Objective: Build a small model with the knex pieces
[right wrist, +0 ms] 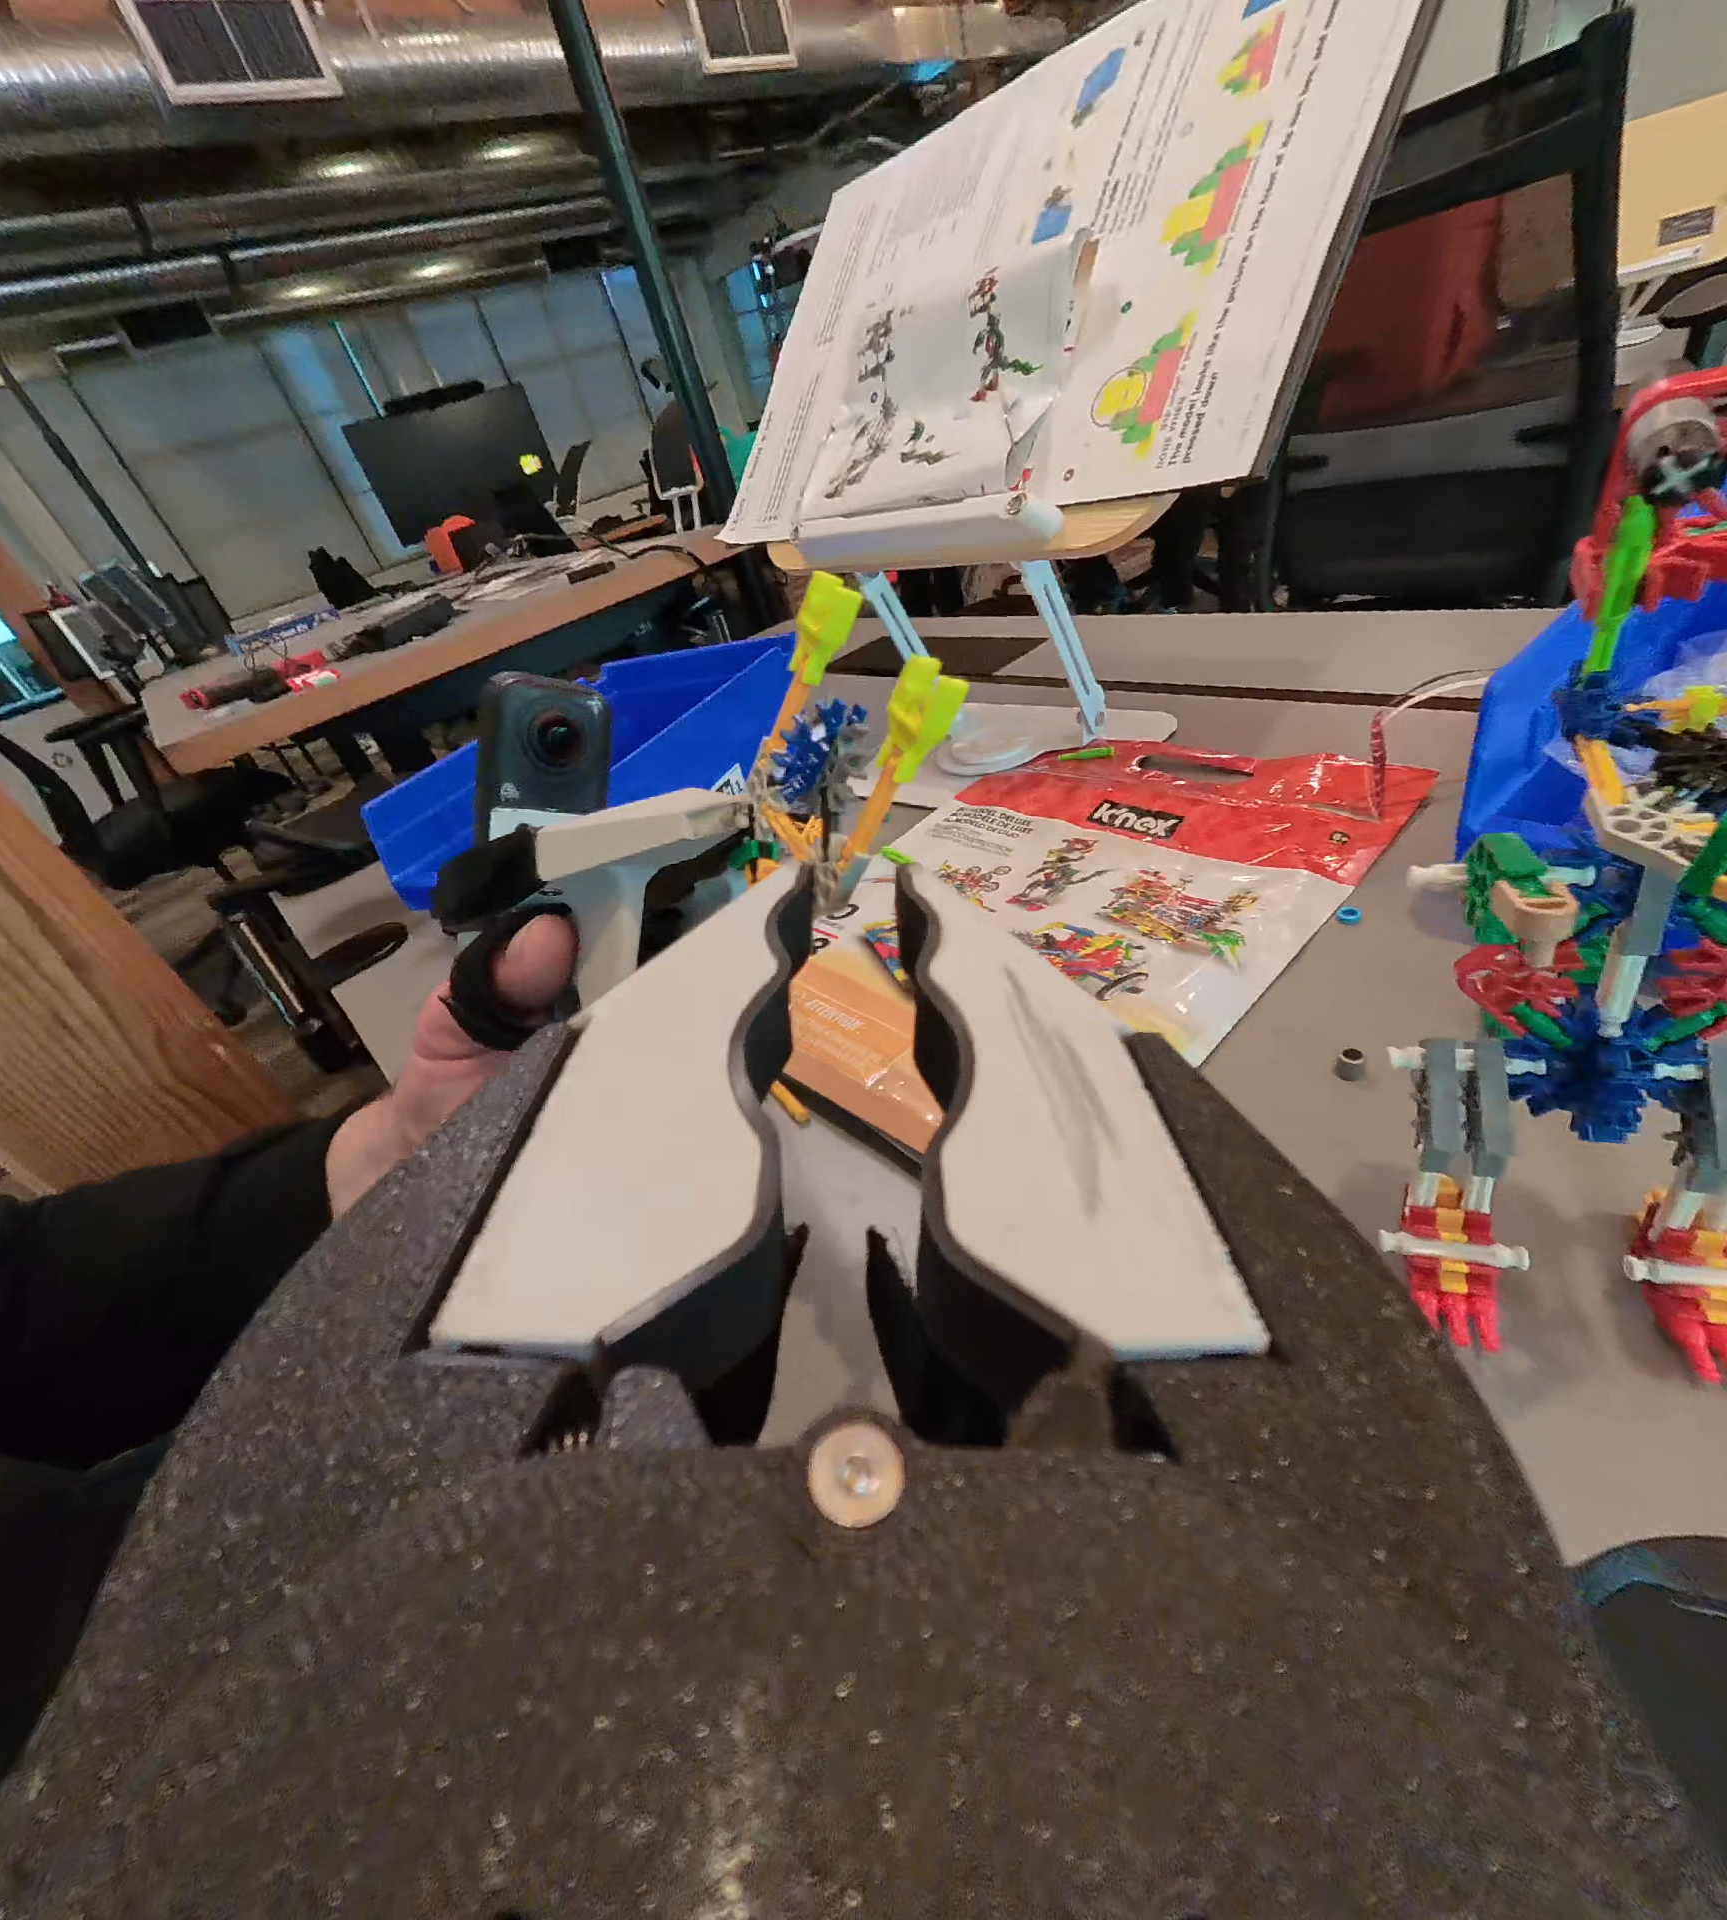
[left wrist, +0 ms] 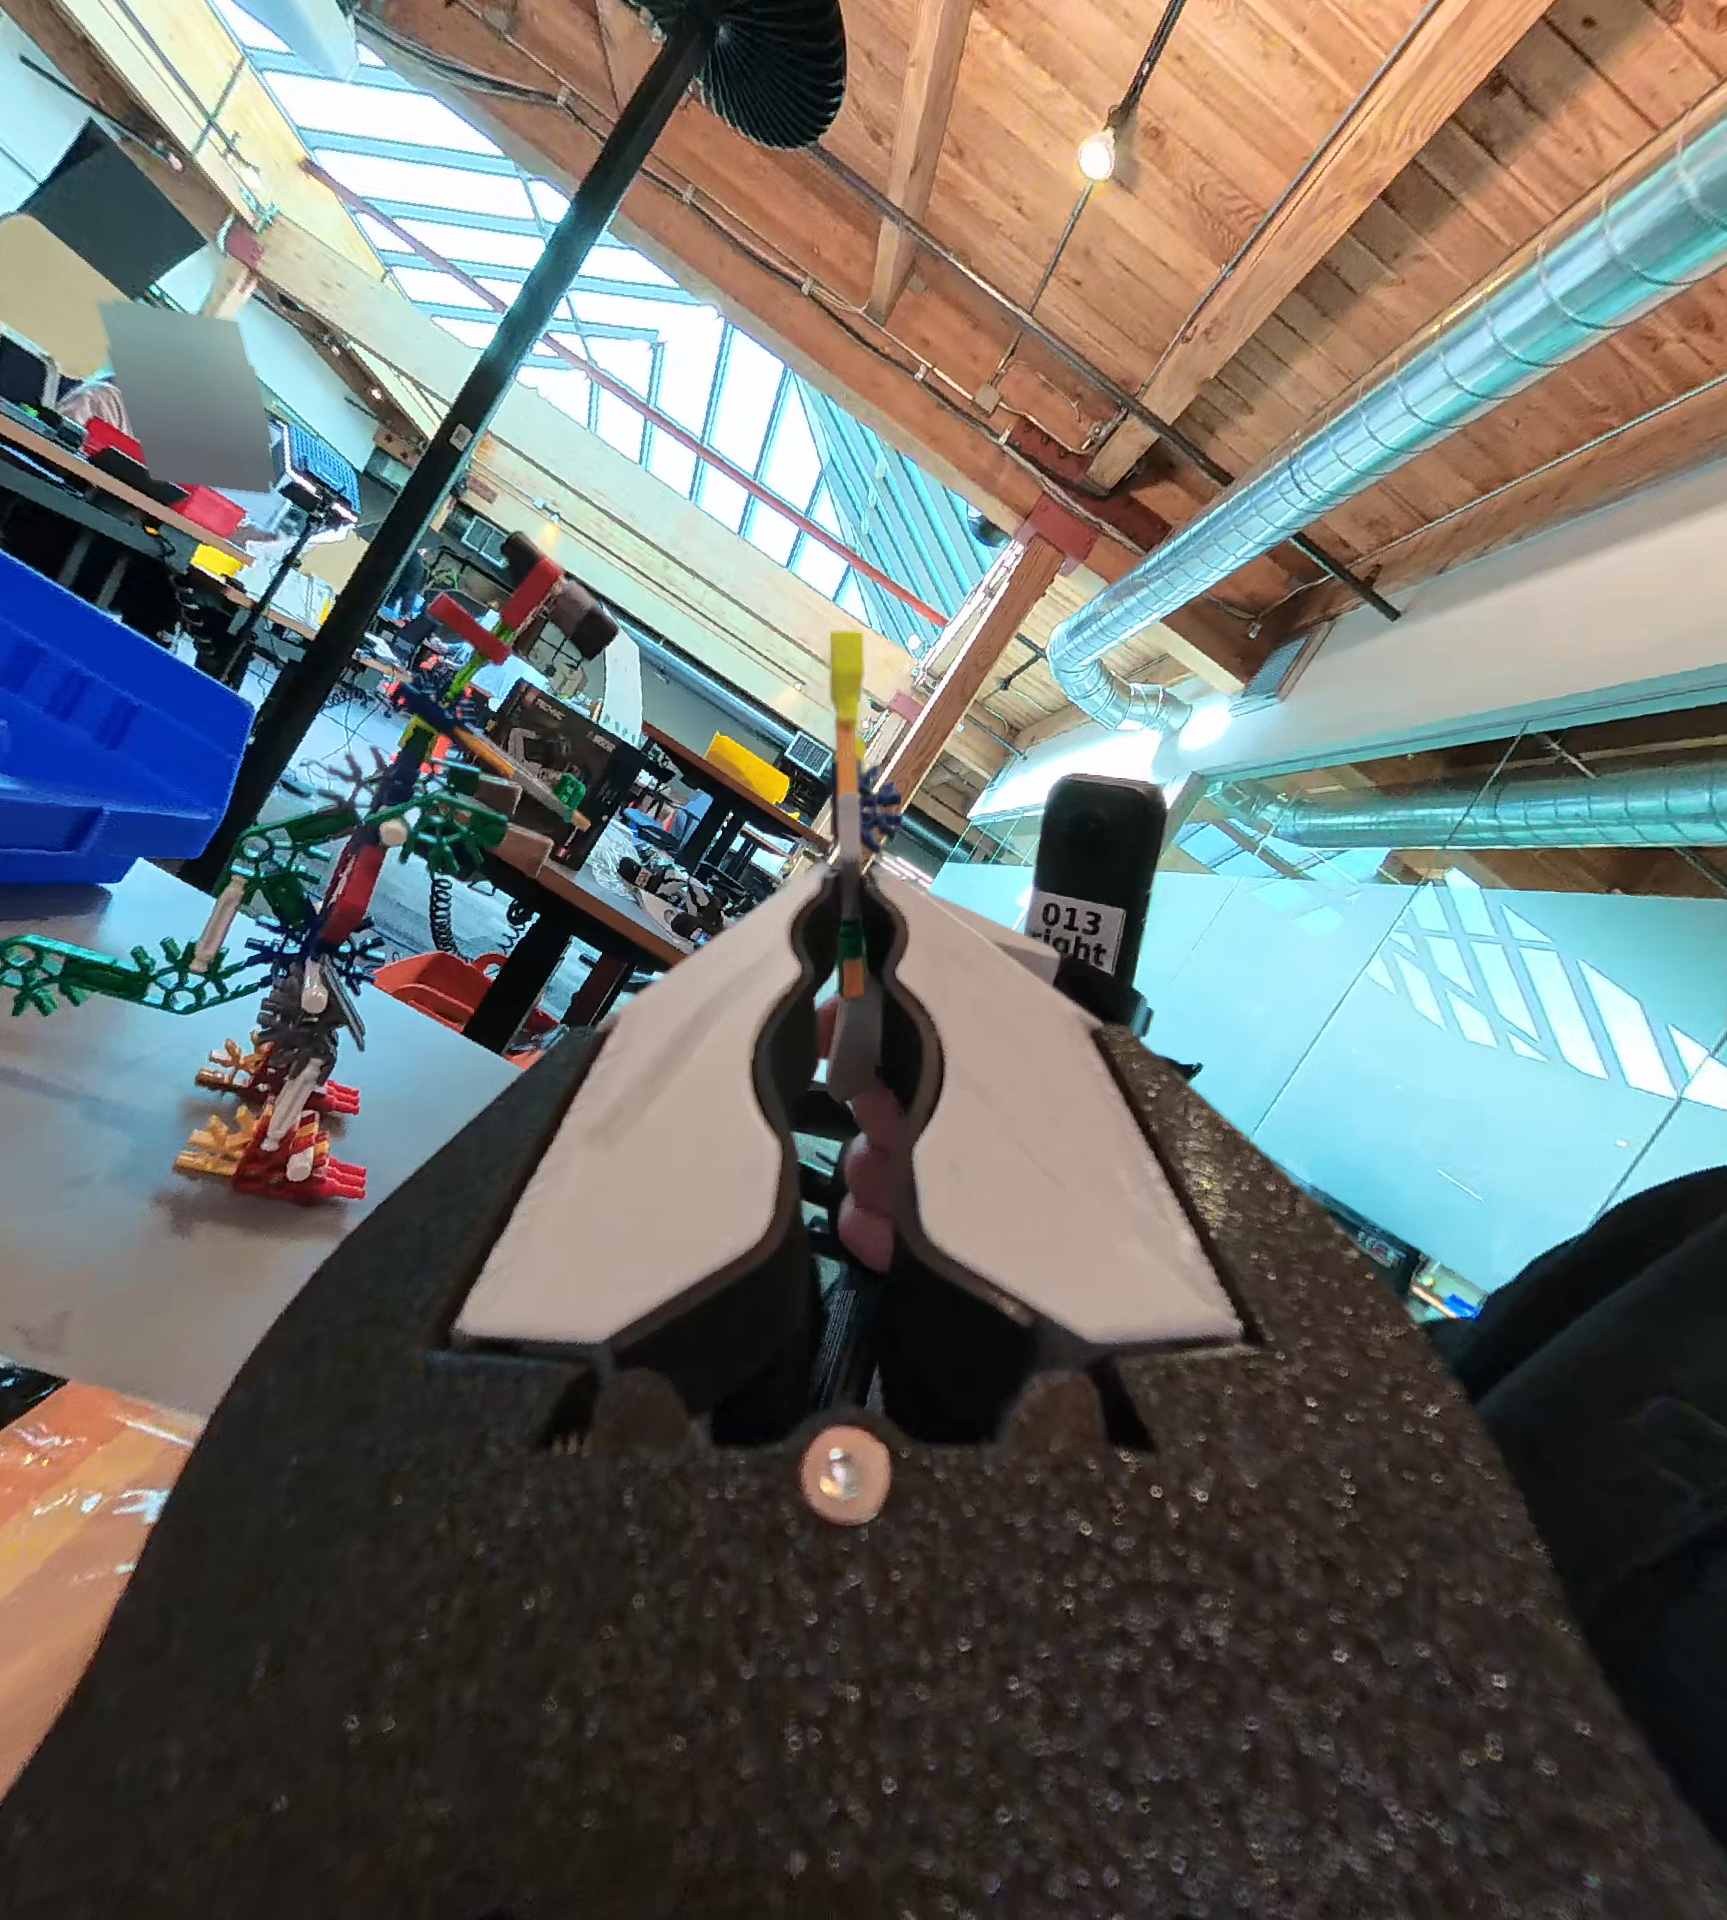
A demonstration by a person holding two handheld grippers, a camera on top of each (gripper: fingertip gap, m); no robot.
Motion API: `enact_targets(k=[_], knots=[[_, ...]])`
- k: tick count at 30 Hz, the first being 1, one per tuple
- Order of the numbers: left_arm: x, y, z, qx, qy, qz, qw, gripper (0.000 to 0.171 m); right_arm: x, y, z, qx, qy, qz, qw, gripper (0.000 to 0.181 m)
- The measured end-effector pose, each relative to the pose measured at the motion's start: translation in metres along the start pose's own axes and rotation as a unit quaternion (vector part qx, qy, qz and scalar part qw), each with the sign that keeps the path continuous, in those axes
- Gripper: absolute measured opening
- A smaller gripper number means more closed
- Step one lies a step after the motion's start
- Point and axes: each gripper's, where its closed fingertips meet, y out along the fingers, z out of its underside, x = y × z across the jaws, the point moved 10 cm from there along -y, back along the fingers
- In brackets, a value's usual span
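My left gripper (left wrist: 848,878) is shut on a small rod-and-connector assembly (left wrist: 846,727) with a yellow clip on top, an orange rod and a blue snowflake connector. In the right wrist view the same assembly (right wrist: 823,758) shows two yellow-green clips on orange rods, and the left gripper (right wrist: 724,821) holds it from the left in a gloved hand (right wrist: 495,966). My right gripper (right wrist: 848,883) is just below it. Its jaws stand a little apart, with the assembly's lower rod end between the tips. The right gripper's camera (left wrist: 1098,862) shows just behind the left fingers.
A tall colourful robot model (right wrist: 1617,935) stands on the grey table (right wrist: 1306,1195) at the right; it also shows in the left wrist view (left wrist: 308,935). There are blue bins (right wrist: 651,748) (right wrist: 1524,727), an instruction booklet on a stand (right wrist: 1046,260), a red-and-white bag (right wrist: 1150,862), and a black pole (left wrist: 485,416). My two grippers' fingertips are within a few centimetres of each other.
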Motion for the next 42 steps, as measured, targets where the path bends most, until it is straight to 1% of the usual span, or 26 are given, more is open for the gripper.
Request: enact_targets(k=[1,3,5,6,8,11,18,24,27,30,33,35,38,41,42], knots=[[0.0,0.0,0.0,0.001,-0.001,0.002,1.0,0.0,0.001,0.0,0.0,-0.001,0.002,-0.005,1.0,0.017],[-0.001,0.001,0.002,-0.002,-0.001,0.003,1.0,0.0,0.003,0.0,0.002,-0.006,0.007,-0.009,1.0,0.018],[-0.002,0.002,0.003,-0.01,-0.005,0.007,1.0,0.0,0.003,0.002,0.005,-0.005,0.008,0.001,1.0,0.03],[-0.002,0.003,0.004,-0.016,-0.004,0.005,1.0,0.0,0.004,0.002,0.006,-0.006,0.005,0.005,1.0,0.029],[-0.003,0.005,0.005,-0.025,-0.004,0.012,1.0,0.0,0.006,0.002,0.008,-0.013,0.01,0.004,1.0,0.026],[-0.004,0.008,0.01,-0.025,-0.006,0.015,1.0,0.0,0.007,0.001,0.008,-0.034,0.022,-0.004,0.999,0.012],[-0.003,0.012,0.015,-0.024,-0.022,0.024,0.999,0.0,0.004,-0.005,0.007,-0.047,0.05,-0.039,0.997,0.003],[-0.004,0.013,0.016,-0.011,-0.005,0.022,1.0,0.002,0.0,-0.014,0.003,-0.049,0.062,-0.048,0.996,0.002],[-0.004,0.013,0.011,-0.003,0.016,0.007,1.0,0.008,-0.004,-0.018,0.0,-0.039,0.068,-0.057,0.995,0.002],[-0.004,0.014,0.004,0.009,0.022,0.006,1.0,0.016,-0.004,-0.02,0.0,-0.008,0.073,-0.08,0.994,0.002],[-0.005,0.018,0.001,0.043,0.03,0.004,0.999,0.016,-0.004,-0.02,0.002,0.017,0.071,-0.095,0.993,0.002],[-0.007,0.022,0.002,0.066,0.031,0.011,0.997,0.016,-0.003,-0.02,0.004,0.035,0.07,-0.101,0.992,0.002],[-0.01,0.024,0.005,0.08,0.041,0.019,0.996,0.005,-0.004,-0.018,0.006,0.057,0.076,-0.106,0.99,0.002],[-0.01,0.024,0.006,0.074,0.04,0.017,0.996,0.002,-0.007,-0.017,0.005,0.045,0.091,-0.099,0.99,0.005],[-0.011,0.024,0.006,0.067,0.037,0.018,0.997,0.0,-0.007,-0.017,0.004,0.037,0.088,-0.093,0.991,0.01]])
